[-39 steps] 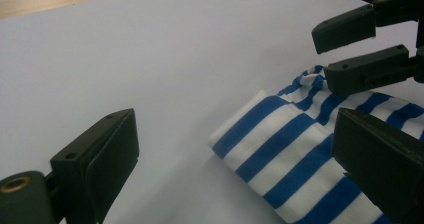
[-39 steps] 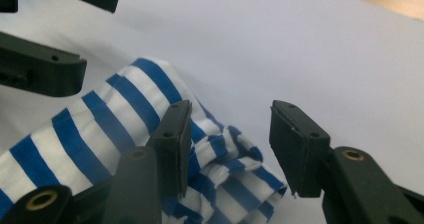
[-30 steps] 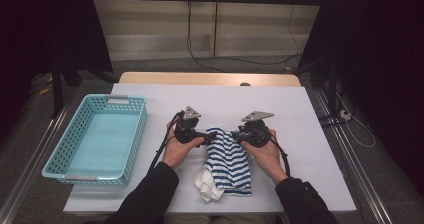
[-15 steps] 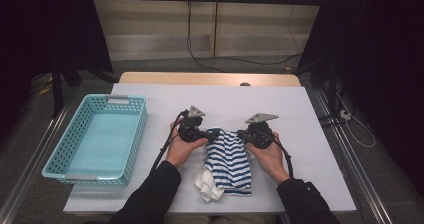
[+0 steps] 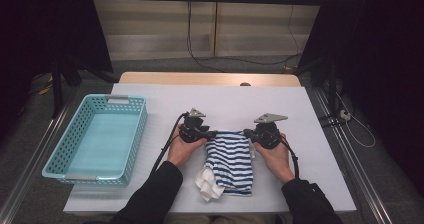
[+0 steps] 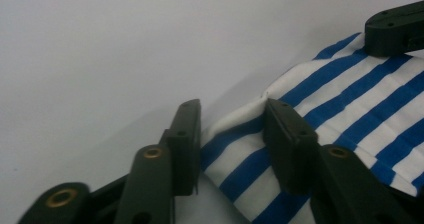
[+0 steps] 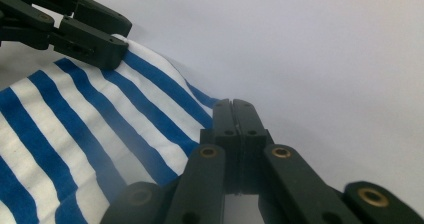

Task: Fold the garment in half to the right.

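Note:
A blue-and-white striped cloth (image 5: 231,160) lies on the white table (image 5: 300,114), with a white part (image 5: 207,185) bunched at its near left. My left gripper (image 5: 212,133) (image 6: 232,106) is at the cloth's far left corner. Its jaws have just been closing and still stand apart, with the corner (image 6: 235,149) between them. My right gripper (image 5: 247,133) (image 7: 232,102) is at the far right corner, its jaws together on the cloth's edge (image 7: 165,109). Each gripper view also shows the other gripper: the right gripper (image 6: 395,29) and the left gripper (image 7: 95,39).
A light blue plastic basket (image 5: 131,134) stands on the left part of the table, with nothing seen in it. A wooden strip (image 5: 210,78) runs along the table's far edge. Dark curtains and cables lie beyond.
Both hands have stayed nearly where they were. The right gripper has shifted slightly outward at the cloth's far edge, and that edge now looks a little more spread between the grippers.

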Available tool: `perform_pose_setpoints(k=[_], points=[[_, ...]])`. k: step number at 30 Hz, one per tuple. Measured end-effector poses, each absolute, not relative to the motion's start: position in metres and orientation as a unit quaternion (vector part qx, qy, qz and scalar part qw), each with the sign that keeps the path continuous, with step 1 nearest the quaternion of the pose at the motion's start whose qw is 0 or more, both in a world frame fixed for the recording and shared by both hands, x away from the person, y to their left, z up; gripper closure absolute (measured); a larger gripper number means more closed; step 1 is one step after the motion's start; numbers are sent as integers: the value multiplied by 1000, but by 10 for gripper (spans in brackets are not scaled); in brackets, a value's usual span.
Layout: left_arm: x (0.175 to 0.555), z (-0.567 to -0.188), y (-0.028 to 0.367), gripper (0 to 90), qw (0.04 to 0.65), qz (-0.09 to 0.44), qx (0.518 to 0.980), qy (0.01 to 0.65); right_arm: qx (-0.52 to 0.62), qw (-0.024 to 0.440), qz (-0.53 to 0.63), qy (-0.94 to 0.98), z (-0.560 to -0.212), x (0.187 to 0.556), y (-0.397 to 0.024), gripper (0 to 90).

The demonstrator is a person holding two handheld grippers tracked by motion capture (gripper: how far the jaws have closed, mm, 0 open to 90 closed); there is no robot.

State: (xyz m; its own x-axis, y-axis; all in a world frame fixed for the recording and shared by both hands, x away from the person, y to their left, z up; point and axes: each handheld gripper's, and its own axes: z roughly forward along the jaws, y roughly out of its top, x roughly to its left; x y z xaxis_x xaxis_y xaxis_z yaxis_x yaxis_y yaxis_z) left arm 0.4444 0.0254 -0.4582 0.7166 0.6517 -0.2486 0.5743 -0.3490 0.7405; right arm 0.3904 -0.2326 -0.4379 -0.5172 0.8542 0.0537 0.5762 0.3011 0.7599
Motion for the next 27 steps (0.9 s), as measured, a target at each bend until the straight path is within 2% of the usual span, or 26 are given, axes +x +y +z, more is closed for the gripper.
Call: perform_pose_setpoints(k=[4,9,18,22,24,26,27], points=[[446,-459,28,839,436,39,818,373,457,183,372,787,-442,388,-233,897],[448,-460,28,870,432,40,819,375,458,187,369,787,-445,387,-234,897],[448,-461,28,871,440,48,812,379,473,183,359,783,-452,393,-237,881],[447,-458,32,860,437,45,819,369,491,183,360,772,-455,394,-243,797],[446,-457,33,803,437,50,823,359,488,188,371,767,-452,394,-246,754],[445,-458,32,688,456,37,812,363,484,191,385,763,-449,392,-246,677],[445,-458,32,654,456,37,812,363,484,191,385,763,-449,392,-246,677]])
